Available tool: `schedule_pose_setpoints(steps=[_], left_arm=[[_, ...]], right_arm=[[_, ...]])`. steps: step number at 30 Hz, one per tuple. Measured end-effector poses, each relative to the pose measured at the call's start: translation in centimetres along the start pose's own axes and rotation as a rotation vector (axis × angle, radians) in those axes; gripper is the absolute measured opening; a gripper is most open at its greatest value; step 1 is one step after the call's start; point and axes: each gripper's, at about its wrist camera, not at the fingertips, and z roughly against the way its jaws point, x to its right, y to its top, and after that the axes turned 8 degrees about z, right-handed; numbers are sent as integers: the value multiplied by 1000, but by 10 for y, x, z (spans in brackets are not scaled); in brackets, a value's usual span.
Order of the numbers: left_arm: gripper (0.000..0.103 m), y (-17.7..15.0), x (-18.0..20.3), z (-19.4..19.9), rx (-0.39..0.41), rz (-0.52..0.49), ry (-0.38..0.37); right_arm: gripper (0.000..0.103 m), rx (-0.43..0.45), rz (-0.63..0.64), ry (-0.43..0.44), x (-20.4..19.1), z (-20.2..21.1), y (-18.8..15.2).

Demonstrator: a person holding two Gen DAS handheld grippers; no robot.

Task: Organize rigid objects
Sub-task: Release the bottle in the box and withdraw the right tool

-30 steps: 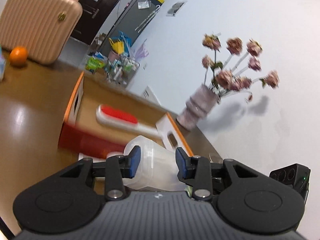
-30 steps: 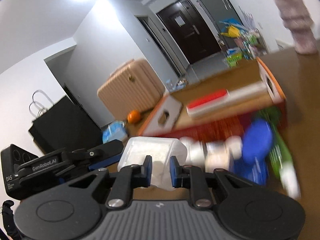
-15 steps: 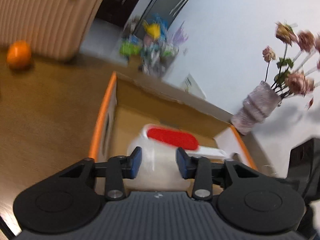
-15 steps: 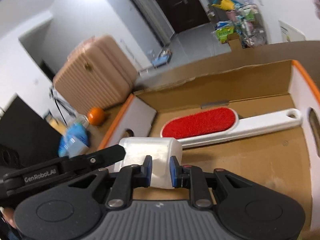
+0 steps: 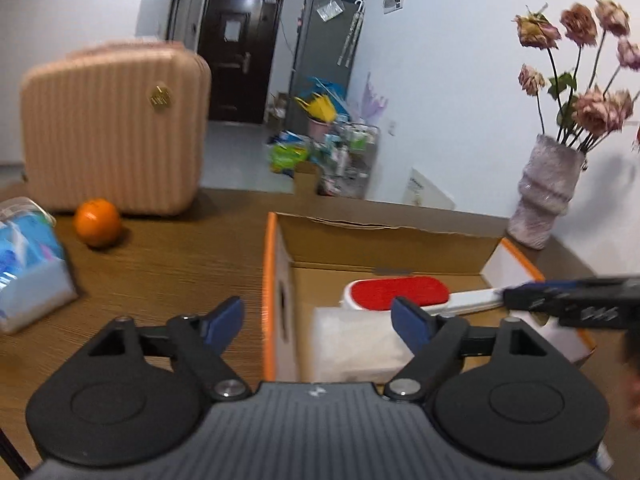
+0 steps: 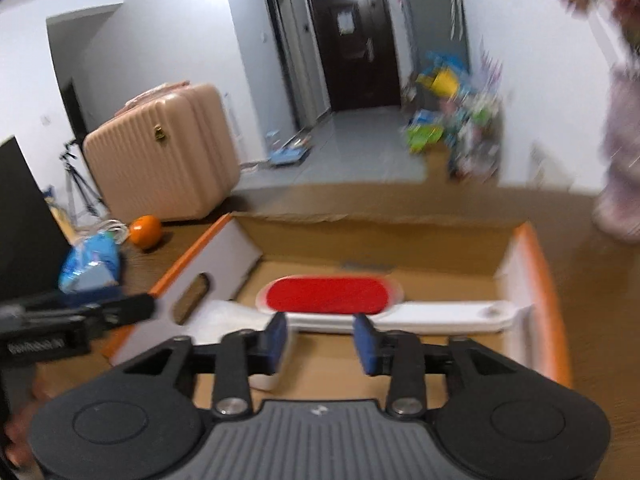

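Note:
A clear plastic container (image 5: 356, 344) lies inside the orange-edged cardboard box (image 5: 272, 264) at its near left corner, next to a red-and-white lint brush (image 5: 400, 292). My left gripper (image 5: 318, 320) is open, its fingers spread wide above the box's left wall, nothing between them. My right gripper (image 6: 320, 340) is open above the box (image 6: 536, 280), over the brush (image 6: 328, 296); the container (image 6: 236, 320) lies just left of its left finger. Each gripper shows at the edge of the other's view.
A wooden table (image 5: 160, 264) bears the box. A pink suitcase (image 5: 116, 132), an orange (image 5: 97, 222) and a blue tissue pack (image 5: 28, 264) sit at the left. A vase of dried roses (image 5: 548, 192) stands at the far right by the wall.
Both grippers held the clear container and carried it over the box. They have opened and let it go; it now lies in the box. Both have drawn back a little.

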Motion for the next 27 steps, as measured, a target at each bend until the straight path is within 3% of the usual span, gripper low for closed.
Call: schedule_pose_setpoints(steps=[2, 4, 6, 7, 13, 23, 27], left_arm=[[91, -5, 5, 18, 49, -46, 58], [98, -12, 8, 38, 106, -82, 101], [102, -20, 14, 58, 146, -118, 118], [103, -24, 18, 70, 159, -131, 120], [103, -52, 26, 126, 209, -133, 107], [103, -98, 26, 195, 242, -146, 91], [103, -127, 24, 221, 260, -148, 86]], right_arm=[[48, 30, 49, -72, 4, 20, -2], [59, 49, 92, -166, 8, 41, -9], [84, 74, 123, -229, 9, 62, -19], [87, 97, 133, -251, 10, 74, -25], [89, 232, 104, -310, 9, 146, -63], [90, 294, 93, -307, -19, 219, -118], [97, 320, 93, -297, -35, 241, -144]])
